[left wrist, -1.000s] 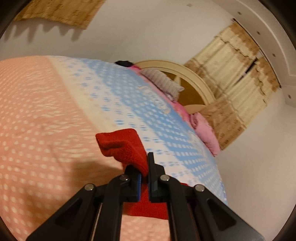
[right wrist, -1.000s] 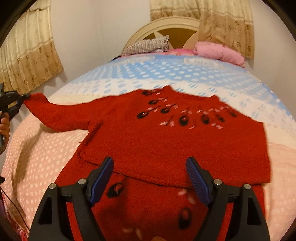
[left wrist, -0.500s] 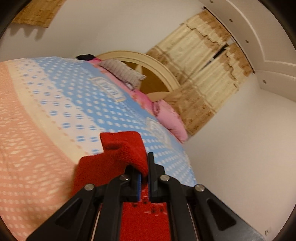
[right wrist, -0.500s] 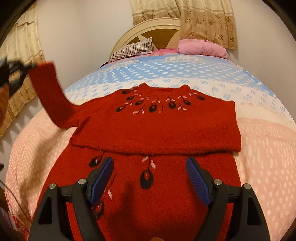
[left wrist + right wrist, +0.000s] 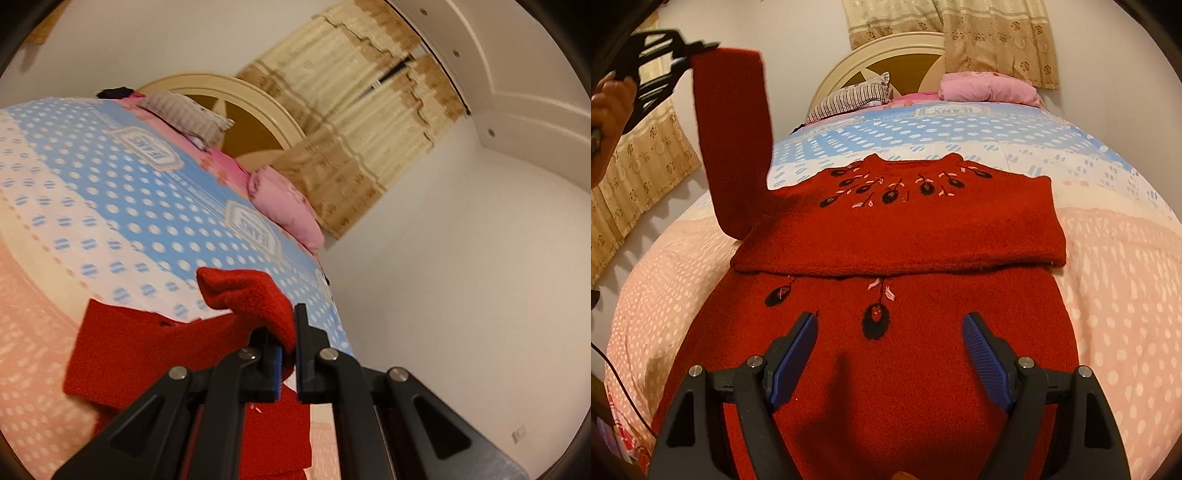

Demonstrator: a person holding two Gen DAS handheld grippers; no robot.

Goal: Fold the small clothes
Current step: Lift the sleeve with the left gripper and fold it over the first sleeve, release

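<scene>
A red knitted sweater (image 5: 897, 236) with black and pink embroidery lies flat on the bed, its right sleeve folded across the chest. Its left sleeve (image 5: 735, 140) stands lifted high off the bed at the left. My left gripper (image 5: 685, 55) is shut on the cuff of that sleeve, held by a hand (image 5: 609, 99). In the left wrist view the red cuff (image 5: 251, 299) bulges out between the closed pads of the left gripper (image 5: 290, 354), with the sweater body (image 5: 147, 354) below. My right gripper (image 5: 890, 354) hovers open over the sweater's lower part, nothing between its fingers.
The bed (image 5: 1115, 280) has a pink and blue dotted cover. A striped pillow (image 5: 849, 98) and a pink pillow (image 5: 986, 88) lie by the cream headboard (image 5: 886, 48). Curtains (image 5: 639, 162) hang at the left and behind the headboard. A cable (image 5: 624, 391) runs along the bed's left edge.
The left gripper has lifted the sleeve from the bed at the far left, up and inward toward the sweater body. The right gripper has drawn back toward the sweater's hem, still open.
</scene>
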